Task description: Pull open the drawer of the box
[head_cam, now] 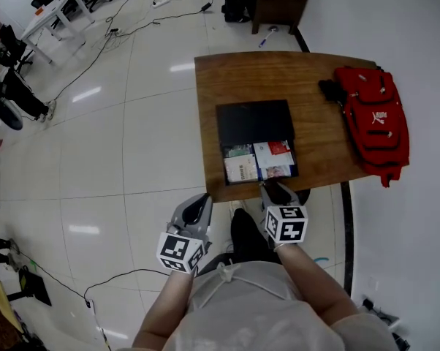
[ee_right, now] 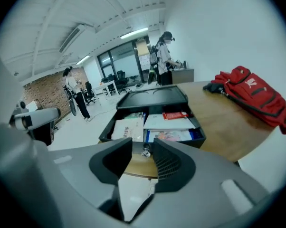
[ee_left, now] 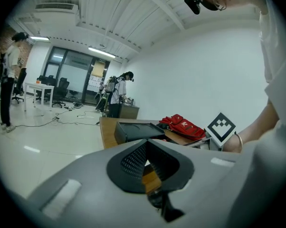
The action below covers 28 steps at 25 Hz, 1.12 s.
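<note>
Drawer (head_cam: 260, 163) out of box (head_cam: 253, 121), right gripper (ee_right: 142, 147) open at its knob (ee_right: 146, 151), left gripper (ee_left: 146, 145) closed, PUMA backpack (head_cam: 372, 123) beside box.

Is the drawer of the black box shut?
No, the drawer stands pulled out from the box, with papers showing inside it.

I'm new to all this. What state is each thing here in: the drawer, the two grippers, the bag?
drawer: pulled open, papers showing inside.
left gripper: shut, holding nothing.
right gripper: open, jaws either side of the drawer's knob.
red backpack: lying flat on the table.
</note>
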Motion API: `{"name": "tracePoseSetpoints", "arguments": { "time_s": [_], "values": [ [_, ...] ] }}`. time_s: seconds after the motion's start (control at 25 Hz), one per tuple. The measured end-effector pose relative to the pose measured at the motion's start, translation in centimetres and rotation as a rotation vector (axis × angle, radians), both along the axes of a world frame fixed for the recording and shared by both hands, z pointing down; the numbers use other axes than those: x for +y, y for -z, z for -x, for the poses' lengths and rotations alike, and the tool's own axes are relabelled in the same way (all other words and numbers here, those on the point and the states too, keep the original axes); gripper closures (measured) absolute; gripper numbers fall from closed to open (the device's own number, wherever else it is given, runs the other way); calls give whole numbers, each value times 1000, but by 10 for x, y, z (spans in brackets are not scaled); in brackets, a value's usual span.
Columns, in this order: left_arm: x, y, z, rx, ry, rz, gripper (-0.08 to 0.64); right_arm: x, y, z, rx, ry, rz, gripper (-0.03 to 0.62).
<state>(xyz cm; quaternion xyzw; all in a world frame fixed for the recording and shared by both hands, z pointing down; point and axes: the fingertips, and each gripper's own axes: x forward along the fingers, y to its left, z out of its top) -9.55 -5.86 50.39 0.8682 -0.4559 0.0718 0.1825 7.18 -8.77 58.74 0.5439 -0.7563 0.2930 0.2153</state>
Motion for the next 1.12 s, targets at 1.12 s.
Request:
{"name": "tracePoseSetpoints", "arguments": {
  "time_s": [1.12],
  "values": [
    [110,134,-64,72,27,-275,554,127,191,-23,-17,260,-561,586]
  ]
}}
